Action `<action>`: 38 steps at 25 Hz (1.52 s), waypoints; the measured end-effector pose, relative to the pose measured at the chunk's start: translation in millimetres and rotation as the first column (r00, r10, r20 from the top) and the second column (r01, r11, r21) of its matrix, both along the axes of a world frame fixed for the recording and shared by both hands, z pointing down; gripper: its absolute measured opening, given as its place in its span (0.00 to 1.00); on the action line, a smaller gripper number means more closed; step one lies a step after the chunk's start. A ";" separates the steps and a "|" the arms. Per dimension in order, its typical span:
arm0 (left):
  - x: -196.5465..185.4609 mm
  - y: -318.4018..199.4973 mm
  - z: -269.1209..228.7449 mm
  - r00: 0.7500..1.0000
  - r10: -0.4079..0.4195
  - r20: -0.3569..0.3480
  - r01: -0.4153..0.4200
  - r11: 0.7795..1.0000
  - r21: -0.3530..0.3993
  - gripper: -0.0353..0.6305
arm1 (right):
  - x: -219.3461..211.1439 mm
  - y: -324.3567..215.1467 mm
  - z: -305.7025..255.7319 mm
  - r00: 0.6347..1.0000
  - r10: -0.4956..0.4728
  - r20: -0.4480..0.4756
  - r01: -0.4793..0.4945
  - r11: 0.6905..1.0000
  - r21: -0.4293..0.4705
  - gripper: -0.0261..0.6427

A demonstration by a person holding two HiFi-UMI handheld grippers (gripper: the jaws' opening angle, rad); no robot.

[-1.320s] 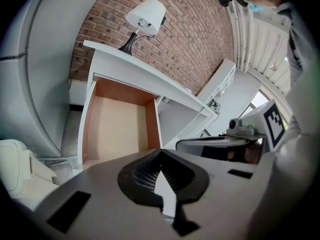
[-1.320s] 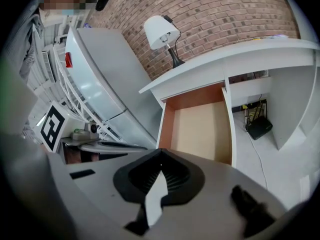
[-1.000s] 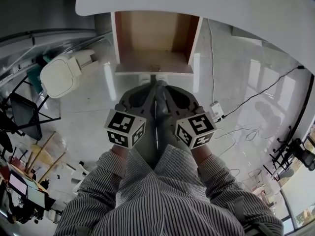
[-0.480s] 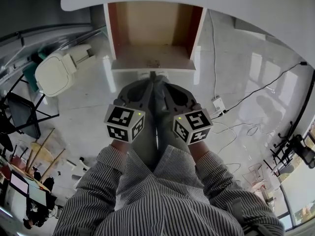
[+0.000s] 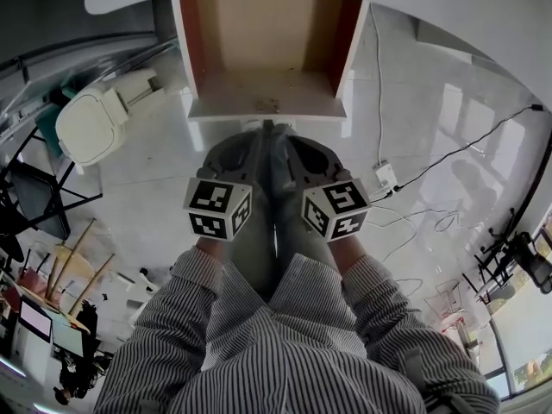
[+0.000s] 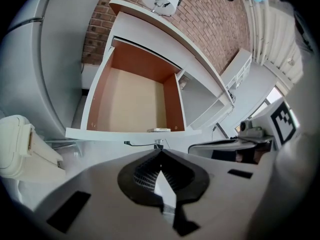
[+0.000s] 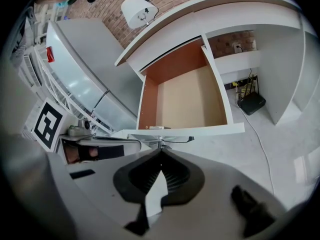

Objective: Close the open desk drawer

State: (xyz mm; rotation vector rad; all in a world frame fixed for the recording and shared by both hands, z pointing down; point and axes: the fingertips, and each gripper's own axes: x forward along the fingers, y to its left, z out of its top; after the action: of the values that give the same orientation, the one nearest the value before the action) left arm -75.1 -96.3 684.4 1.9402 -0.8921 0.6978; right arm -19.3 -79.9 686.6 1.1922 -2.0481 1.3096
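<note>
Glossy pale floor spreads beneath a white desk (image 5: 448,7) with a curved top, seen from above by a person in a striped shirt. The desk's drawer (image 5: 263,59) is pulled well out. Its tan wooden inside lies open to the ceiling and its white front panel faces the person. The drawer's long axis runs from the person straight back under the desktop, so closing it means pushing away from the body. The left gripper (image 5: 259,134) and right gripper (image 5: 281,134) are held side by side at the middle of that front panel, tips by its thin metal handle (image 6: 142,144). Whether they touch it cannot be told. Both pairs of jaws are pressed together with nothing between them, probably to make one blunt, centred pushing point so the drawer slides in straight. A small flat item (image 7: 156,127) lies inside near the front.
</note>
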 end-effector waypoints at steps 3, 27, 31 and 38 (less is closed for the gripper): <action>2.5 -2.5 3.6 1.000 -0.019 -0.018 0.019 1.000 0.004 0.07 | 3.4 -1.9 5.2 1.000 0.019 -0.001 -0.019 1.000 -0.002 0.06; -12.3 -23.6 44.9 0.979 -0.204 0.028 0.201 0.977 0.072 0.07 | 22.5 -26.1 42.9 0.961 0.274 0.031 -0.275 0.960 0.052 0.06; -9.8 -26.8 44.9 0.979 -0.203 0.014 0.201 0.977 0.073 0.07 | 25.0 -29.2 43.1 0.949 0.311 0.055 -0.313 0.948 0.050 0.06; -6.8 -31.9 43.1 0.985 -0.174 0.005 0.173 0.981 0.086 0.07 | 28.2 -33.3 45.8 0.943 0.326 0.062 -0.329 0.943 0.042 0.06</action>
State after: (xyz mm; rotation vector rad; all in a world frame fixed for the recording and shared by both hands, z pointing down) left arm -81.9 -128.2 727.5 1.9064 -1.0996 0.5777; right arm 8.8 -113.2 732.4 1.5921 -1.9909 1.4567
